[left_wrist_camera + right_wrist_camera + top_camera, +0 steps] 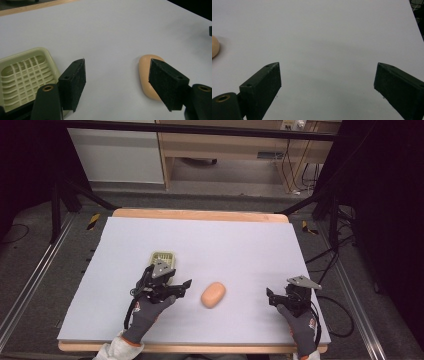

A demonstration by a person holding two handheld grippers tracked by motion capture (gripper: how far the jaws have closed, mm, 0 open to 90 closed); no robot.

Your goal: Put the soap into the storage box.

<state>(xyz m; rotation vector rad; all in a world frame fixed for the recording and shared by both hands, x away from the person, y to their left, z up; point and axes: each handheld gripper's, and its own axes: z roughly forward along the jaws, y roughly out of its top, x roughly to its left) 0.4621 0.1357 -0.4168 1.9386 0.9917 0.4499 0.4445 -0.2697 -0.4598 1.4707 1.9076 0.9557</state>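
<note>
The table (250, 245) with its pale sheet takes up most of the scene, and almost all of it is bare; the work looks barely begun. The likely job, as I judge it, is to get the soap into the dish, and nothing of that is done yet: the soap dish (164, 258), a pale green tray with a slatted grid, sits empty left of centre, partly behind the left gripper (186, 285), and the peach-coloured soap bar (213, 294) lies flat on the sheet near the middle, apart from the dish. The left gripper hovers between the two with its jaws spread and nothing between them; in its own view the dish (25, 72) is at the lower left, and the soap (146, 72) lies just beyond the right-hand jaw, not yet framed by both. So the grasp, the carry and the drop into the dish all remain. The right gripper (271, 298) waits well off to the right, jaws wide apart over blank sheet, with the edge of the soap (214, 46) far to one side in its view. Nothing stands in the way of the short path from soap to dish; the only awkwardness I can see is the low, rounded bar, which could slide under a careless pinch.
</note>
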